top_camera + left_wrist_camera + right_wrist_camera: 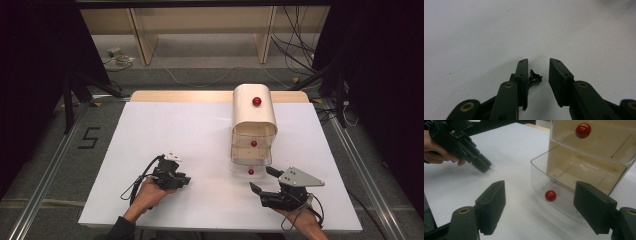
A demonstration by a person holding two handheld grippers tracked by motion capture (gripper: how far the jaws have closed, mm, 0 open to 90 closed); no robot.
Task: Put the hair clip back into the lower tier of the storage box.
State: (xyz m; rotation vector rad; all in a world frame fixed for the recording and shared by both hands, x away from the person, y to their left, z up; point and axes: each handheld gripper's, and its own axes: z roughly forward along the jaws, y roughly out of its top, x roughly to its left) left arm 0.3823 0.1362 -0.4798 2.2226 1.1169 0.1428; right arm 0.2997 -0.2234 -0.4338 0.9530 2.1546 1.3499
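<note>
A small black twisted clip-like object [534, 78] is seen lying on the white table covering [190, 130], between the two black jaws of the left gripper [538, 72]. In the left gripper view it sits just beside the left-hand jaw, possibly touching it, with a clear gap to the right-hand jaw. The jaws are narrowed about the object but not pressed on it from both sides, so no grasp is recorded. In the high view the left gripper [186, 181] is held low over the near left part of the covering and pointed towards the right.

The right gripper [539, 202] is held with its jaws spread wide and nothing between them. It is directed at a clear plastic bottom drawer [554, 182], pulled out from a small beige cabinet with a rounded top [254, 116]. A red round knob [550, 195] is fixed to that drawer's front; a second red knob [583, 130] is noted on the drawer above, and a third [256, 101] on the cabinet top.

One marking is legible: a black figure "5" [89, 137] on the grey floor left of the table.

The white covering lies on a pale wooden tabletop [180, 95]. Beyond it, pale shelving [200, 30] and loose cables [200, 80] on the floor are observed. The surroundings are dark.
</note>
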